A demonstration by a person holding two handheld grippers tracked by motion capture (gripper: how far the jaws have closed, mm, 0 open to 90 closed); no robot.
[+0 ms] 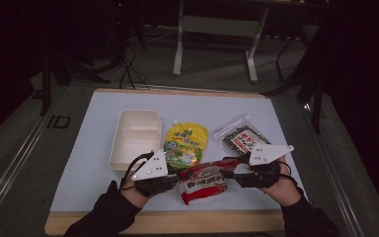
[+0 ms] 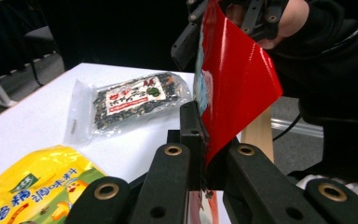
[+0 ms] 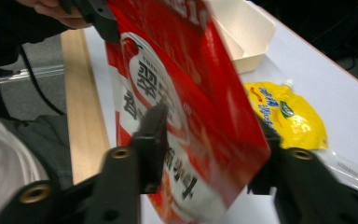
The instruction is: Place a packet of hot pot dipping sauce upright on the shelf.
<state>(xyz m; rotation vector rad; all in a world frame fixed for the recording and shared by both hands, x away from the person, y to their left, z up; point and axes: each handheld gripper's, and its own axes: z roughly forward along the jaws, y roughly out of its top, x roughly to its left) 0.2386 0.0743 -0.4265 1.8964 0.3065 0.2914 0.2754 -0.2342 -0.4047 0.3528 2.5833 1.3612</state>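
Note:
A red and white snack packet [image 1: 205, 181] is held just above the table's front edge, stretched between both grippers. My left gripper [image 1: 179, 174] is shut on its left end. In the left gripper view the jaws pinch the edge of the red packet [image 2: 237, 79], with the left gripper [image 2: 204, 137] closed tight on it. My right gripper [image 1: 228, 173] is shut on the right end. In the right gripper view the packet [image 3: 182, 79] sits tilted between the jaws of the right gripper [image 3: 209, 133].
A white two-compartment box [image 1: 134, 136] stands at the middle left of the white mat [image 1: 94, 148]. Beside it lies a yellow spouted pouch [image 1: 186, 140], then a clear bag of dark flakes [image 1: 241, 137]. A wooden table edge [image 1: 168, 222] runs along the front.

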